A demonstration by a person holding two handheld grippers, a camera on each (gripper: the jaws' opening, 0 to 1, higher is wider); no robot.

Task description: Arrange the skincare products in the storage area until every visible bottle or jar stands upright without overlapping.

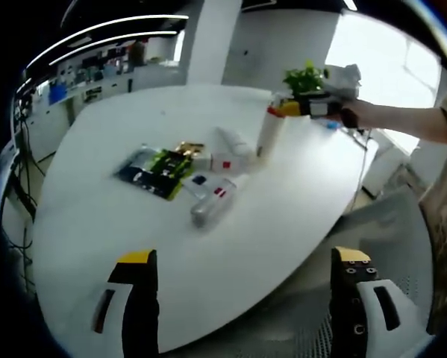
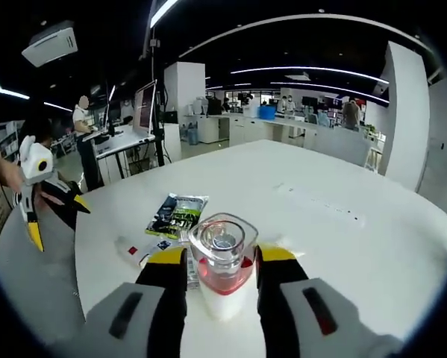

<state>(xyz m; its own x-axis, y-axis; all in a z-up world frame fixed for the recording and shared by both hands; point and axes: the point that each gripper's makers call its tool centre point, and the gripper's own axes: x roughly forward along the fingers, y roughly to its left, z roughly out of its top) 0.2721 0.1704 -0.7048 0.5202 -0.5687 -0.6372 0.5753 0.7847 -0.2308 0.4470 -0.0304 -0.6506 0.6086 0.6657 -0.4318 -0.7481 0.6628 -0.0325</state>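
Note:
A tall white bottle [image 1: 270,133] with a red collar and a clear cap stands upright on the white table [image 1: 133,224], and my right gripper [image 1: 313,107] is shut on its top. In the right gripper view the same bottle [image 2: 222,261] sits between the yellow-tipped jaws of the right gripper [image 2: 222,256]. Beside it lie a white tube [image 1: 234,142], a small white box [image 1: 224,162] with a red mark, a clear bottle [image 1: 210,205] on its side and dark green sachets [image 1: 160,170]. My left gripper [image 1: 244,256] hangs open over the near table edge, well short of them.
A potted plant [image 1: 305,78] stands at the table's far edge behind the right gripper. The left gripper [image 2: 36,186] shows off the table's left side, with the sachets [image 2: 177,214] and a lying tube [image 2: 137,250] ahead. Desks and people fill the background.

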